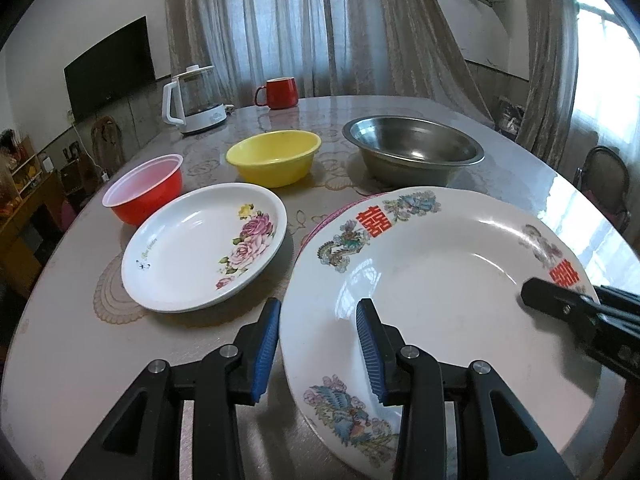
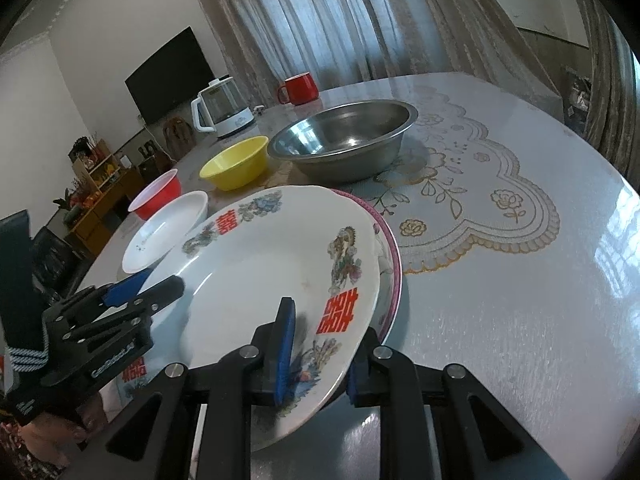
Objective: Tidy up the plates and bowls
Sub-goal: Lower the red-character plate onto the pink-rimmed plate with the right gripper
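The big white plate [image 1: 432,280] with red double-happiness characters fills the lower right of the left wrist view, tilted, over a pink-rimmed plate [image 2: 394,264] whose edge shows beyond it. Going left to right in that view: a red bowl [image 1: 146,188] at mid left, a rose-patterned plate [image 1: 204,248] just beside it, a yellow bowl [image 1: 274,160] behind, then a steel basin [image 1: 412,148] at upper right, all on the round table [image 1: 80,340].

The left gripper [image 1: 318,344] straddles the big plate's near left rim, one blue pad outside and one over the plate; a gap shows, so whether it pinches is unclear. The right gripper [image 2: 316,360] is narrowed onto the near right rim, one pad on top, the other beneath, and seems to hold it.

Both hands sit at the rim, so lowering it squarely onto the pink-rimmed plate depends on keeping it level.

Readable writing: the red characters, faint script on the rose plate, and "GenRobot.AI" on the left gripper's body.
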